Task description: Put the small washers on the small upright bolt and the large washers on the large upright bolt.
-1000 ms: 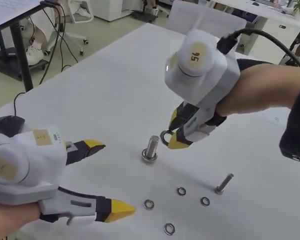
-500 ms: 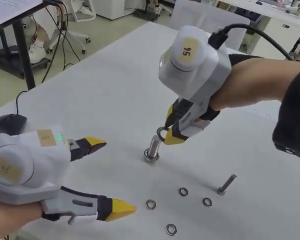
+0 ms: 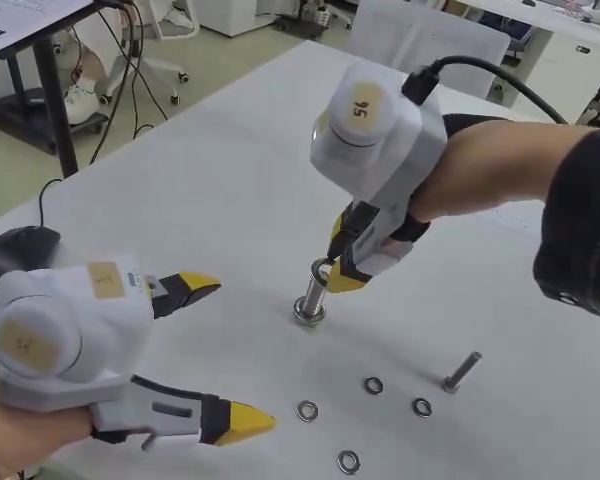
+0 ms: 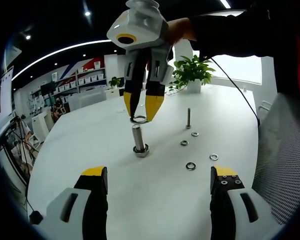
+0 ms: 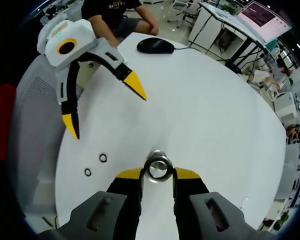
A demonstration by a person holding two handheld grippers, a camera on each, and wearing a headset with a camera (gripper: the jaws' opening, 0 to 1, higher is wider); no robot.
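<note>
My right gripper [image 3: 330,272] is shut on a large washer [image 3: 322,270] and holds it right at the top of the large upright bolt [image 3: 310,296]. In the left gripper view the same washer [image 4: 138,119] hovers level over the bolt [image 4: 138,140], pinched by the right gripper [image 4: 140,107]. In the right gripper view the washer [image 5: 157,167] sits between the yellow tips. The small bolt [image 3: 462,370] stands to the right. Several small washers [image 3: 374,385] lie flat between the bolts. My left gripper [image 3: 225,352] is open with nothing in it, at the near left.
A ring or nut [image 3: 308,318] sits at the foot of the large bolt. A black mouse [image 3: 10,250] lies at the table's left edge. A person [image 5: 115,15] sits at the table's edge behind the left gripper [image 5: 106,112]. Desks and chairs stand beyond the white table [image 3: 210,180].
My right gripper has carried the large washer leftward from beside the large bolt's top to directly over it. The left gripper stays open in place. The head view has shifted slightly.
</note>
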